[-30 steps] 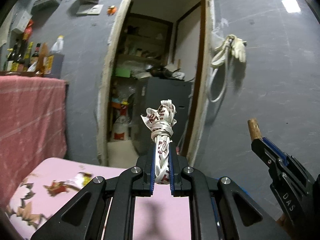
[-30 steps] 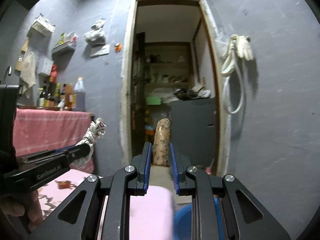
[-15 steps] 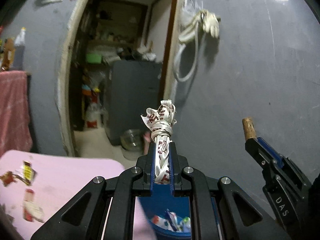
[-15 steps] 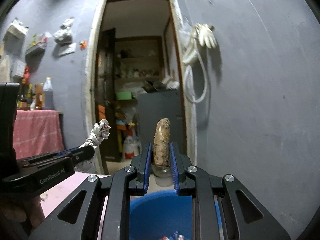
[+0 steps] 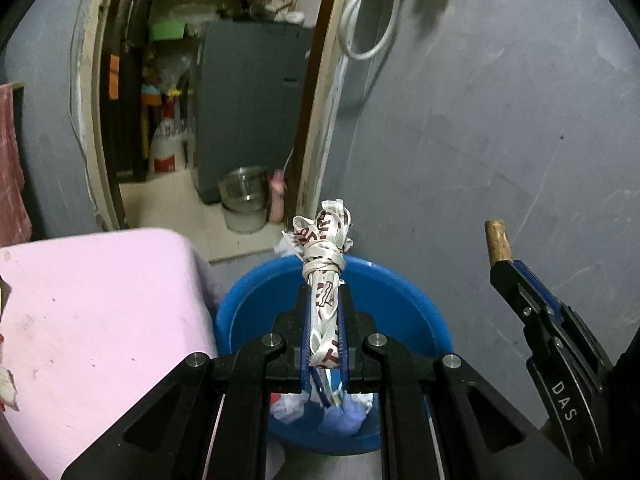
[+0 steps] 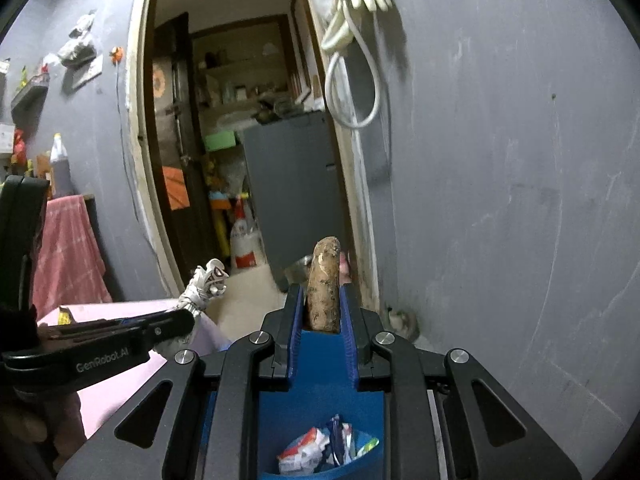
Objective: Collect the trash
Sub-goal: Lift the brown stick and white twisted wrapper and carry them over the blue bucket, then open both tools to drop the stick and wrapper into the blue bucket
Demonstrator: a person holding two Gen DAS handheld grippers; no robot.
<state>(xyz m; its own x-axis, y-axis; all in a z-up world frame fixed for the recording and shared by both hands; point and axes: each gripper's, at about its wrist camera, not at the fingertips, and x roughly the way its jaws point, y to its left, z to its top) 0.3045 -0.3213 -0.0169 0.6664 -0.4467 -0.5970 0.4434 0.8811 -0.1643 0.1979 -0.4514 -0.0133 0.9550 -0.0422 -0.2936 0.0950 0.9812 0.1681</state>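
My left gripper (image 5: pixel 325 300) is shut on a knotted white wrapper with red print (image 5: pixel 325 248) and holds it above a blue tub (image 5: pixel 400 304). The tub holds crumpled wrappers (image 6: pixel 324 450) and a purple wad (image 5: pixel 344 420). My right gripper (image 6: pixel 322 304) is shut on a brown root-like stick (image 6: pixel 323 284), also above the blue tub (image 6: pixel 320 396). The right gripper shows at the right of the left wrist view (image 5: pixel 520 276) with the stick's tip (image 5: pixel 498 240). The left gripper shows at the left of the right wrist view (image 6: pixel 176 322) with the knotted wrapper (image 6: pixel 206 284).
A pink table (image 5: pixel 100 320) stands left of the tub, with scraps at its left edge (image 5: pixel 6 384). A grey wall (image 5: pixel 500 120) is close behind. An open doorway (image 5: pixel 208 100) shows a grey cabinet, a steel pot (image 5: pixel 244 190) and bottles. A hose and gloves (image 6: pixel 356 20) hang on the wall.
Both grippers have swung right and tilted down, from over the pink table to over the blue tub. Each still holds its piece of trash.
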